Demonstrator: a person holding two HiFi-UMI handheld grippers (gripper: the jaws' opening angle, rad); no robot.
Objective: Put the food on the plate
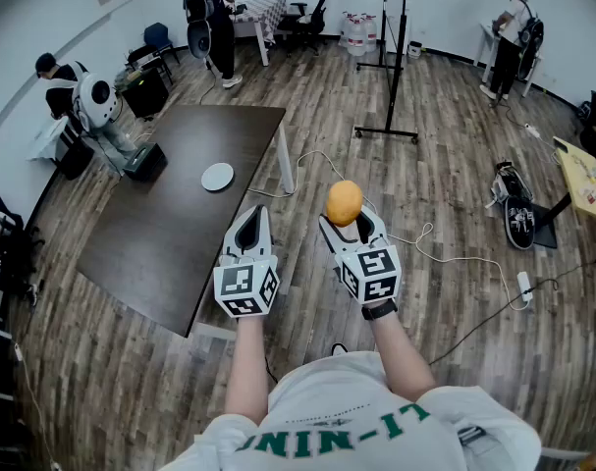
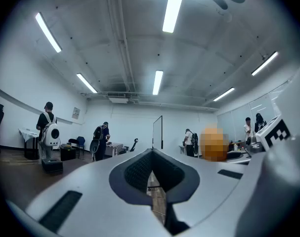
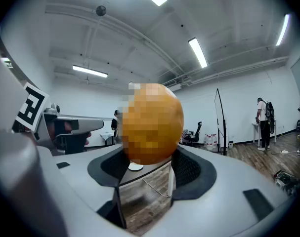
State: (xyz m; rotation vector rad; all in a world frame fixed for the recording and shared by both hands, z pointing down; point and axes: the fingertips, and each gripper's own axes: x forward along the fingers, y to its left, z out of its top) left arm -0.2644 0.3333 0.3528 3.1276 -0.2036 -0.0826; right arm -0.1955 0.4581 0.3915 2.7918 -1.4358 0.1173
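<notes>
My right gripper (image 1: 345,219) is shut on a round orange fruit (image 1: 344,202), held up in the air above the wooden floor, right of the table's near corner. In the right gripper view the orange fruit (image 3: 152,124) sits between the dark pads (image 3: 192,168) and fills the middle. The left gripper (image 1: 256,214) is beside it, shut and empty; its jaws meet in the left gripper view (image 2: 152,154). A small white plate (image 1: 217,177) lies on the dark table (image 1: 170,243), ahead and to the left of both grippers. The plate (image 3: 135,167) shows just under the fruit.
A black box (image 1: 145,161) sits on the table's far left corner. A black pole stand (image 1: 388,130) rises on the floor ahead, a white cable (image 1: 455,258) trails right, and bags (image 1: 514,209) lie further right. Several people stand around the room's edges.
</notes>
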